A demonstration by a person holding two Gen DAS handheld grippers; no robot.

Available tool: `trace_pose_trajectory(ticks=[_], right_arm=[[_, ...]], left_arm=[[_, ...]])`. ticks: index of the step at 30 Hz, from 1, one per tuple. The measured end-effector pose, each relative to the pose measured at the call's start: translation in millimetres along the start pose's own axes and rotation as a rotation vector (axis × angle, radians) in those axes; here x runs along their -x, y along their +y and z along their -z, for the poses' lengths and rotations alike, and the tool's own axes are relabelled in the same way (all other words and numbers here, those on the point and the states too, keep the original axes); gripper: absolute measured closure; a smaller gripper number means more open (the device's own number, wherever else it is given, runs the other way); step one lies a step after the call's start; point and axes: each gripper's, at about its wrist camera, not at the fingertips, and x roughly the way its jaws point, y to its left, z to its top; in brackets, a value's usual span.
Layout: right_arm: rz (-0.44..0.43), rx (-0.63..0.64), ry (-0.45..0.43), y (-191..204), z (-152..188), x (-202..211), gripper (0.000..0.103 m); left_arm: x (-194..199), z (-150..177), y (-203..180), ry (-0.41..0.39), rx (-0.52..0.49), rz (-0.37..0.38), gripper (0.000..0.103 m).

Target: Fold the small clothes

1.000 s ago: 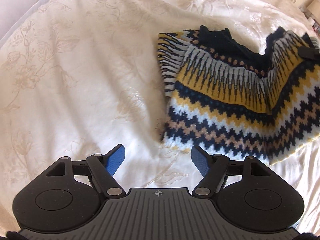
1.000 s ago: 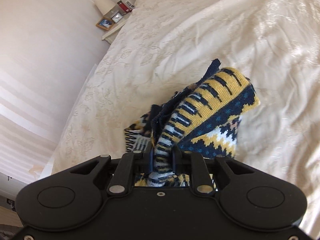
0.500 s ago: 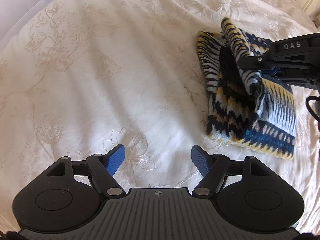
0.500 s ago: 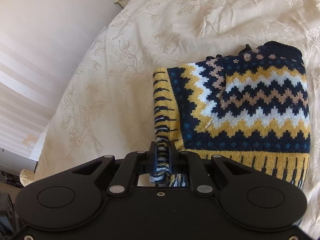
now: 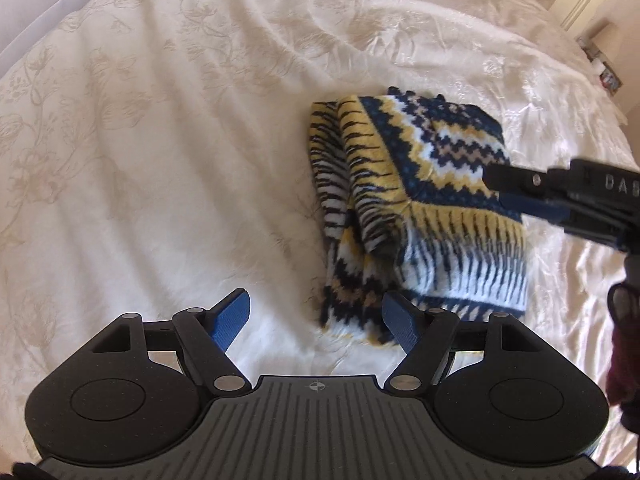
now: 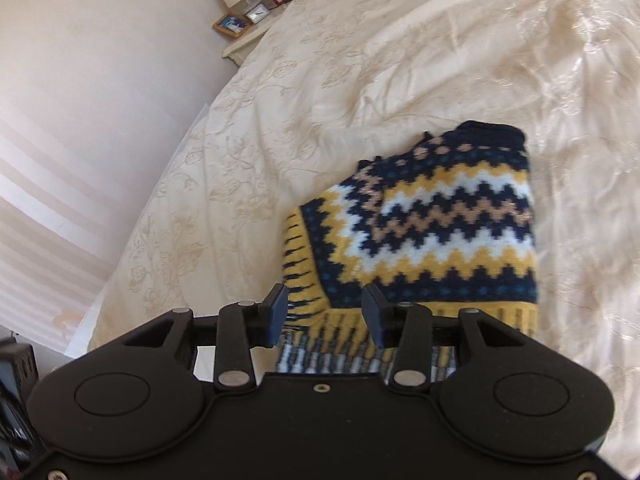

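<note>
A small knitted sweater [image 5: 420, 200] in navy, yellow, white and tan zigzags lies folded over on the cream bedspread [image 5: 160, 160]. My left gripper [image 5: 316, 320] is open, low over the bedspread just left of the sweater's near edge, holding nothing. My right gripper [image 6: 324, 312] is open, its blue fingertips apart above the sweater [image 6: 420, 240] at its yellow striped hem. In the left wrist view the right gripper [image 5: 520, 192] reaches in from the right over the sweater's top layer.
The embroidered bedspread [image 6: 400, 60] spreads wide on all sides of the sweater. A bedside table [image 6: 244, 36] with a lamp, clock and photo frame stands at the far corner beside the pale wall. A dark sleeve [image 5: 624, 344] shows at the right edge.
My right gripper carried one side of the sweater across, laid it over the rest, then opened and let go. The left gripper stayed open and shifted nearer the sweater.
</note>
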Motion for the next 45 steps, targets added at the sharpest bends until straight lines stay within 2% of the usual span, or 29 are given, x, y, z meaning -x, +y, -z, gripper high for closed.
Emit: trace_pose_trajectory(ticks=[2,7,10,13,14,15,16,17,21,23,28,31,35,39,41,43,45], right_arm=[[0.047,-0.010,-0.009,-15.0,5.5,11.1,0.039],[0.121,-0.022,-0.009,-41.5,22.1,26.1,0.039],[0.126,-0.050,-0.001,-54.1,32.0,31.6,0.039],[0.123,-0.058,0.002,-58.6,38.3,33.7,0.039],[0.121,-0.058,0.003,-59.2,38.9,33.5,0.039],[0.118,-0.056,0.005,-60.0,39.7,33.1,0.039],[0.117,-0.053,0.005,-60.1,40.1,32.2,0.039],[0.116,-0.051,0.005,-60.0,39.9,31.4,0.039],[0.101,-0.042,-0.001,-55.8,38.6,30.0,0.039],[0.090,-0.030,-0.007,-54.2,36.7,30.6,0.039],[0.079,0.035,-0.032,-46.3,25.5,28.6,0.039],[0.070,0.103,-0.061,-40.5,11.9,23.7,0.039],[0.054,0.169,-0.090,-36.7,-8.1,6.6,0.040],[0.064,0.173,-0.016,-44.6,-24.5,-33.5,0.040],[0.087,0.168,0.058,-51.2,-27.5,-56.6,0.039],[0.093,0.179,0.083,-52.5,-28.9,-67.9,0.038],[0.082,0.189,0.096,-48.8,-30.9,-68.1,0.033]], left_arm=[[-6.1,-9.5,-11.4,-0.010,-0.006,0.023,0.031],[-30.9,-33.2,-30.4,0.008,0.013,0.067,0.031],[-49.1,-45.2,-33.5,0.025,0.034,0.045,0.031],[-62.7,-55.3,-31.7,0.037,0.062,0.065,0.034],[-66.8,-57.4,-31.7,0.038,0.068,0.083,0.051],[-69.8,-58.4,-32.1,0.032,0.072,0.100,0.062],[-70.2,-58.7,-33.7,0.015,0.068,0.086,0.088],[-68.4,-58.2,-35.7,-0.009,0.052,0.073,0.094],[-41.7,-52.8,-41.8,-0.127,-0.017,0.026,0.094],[-33.5,-50.3,-36.9,-0.160,-0.032,0.007,0.094],[-45.3,-47.2,-17.9,-0.109,-0.002,-0.041,0.095],[-50.6,-44.7,-13.8,-0.101,0.012,-0.034,0.095],[-60.0,-45.2,-18.0,-0.092,-0.016,-0.051,0.094],[-68.9,-48.6,-17.0,-0.074,-0.013,-0.054,0.094],[-72.6,-49.5,-16.6,-0.064,-0.019,-0.056,0.090],[-74.8,-50.3,-16.5,-0.056,-0.026,-0.057,0.090],[-73.0,-51.6,-13.5,-0.050,-0.021,-0.038,0.090]])
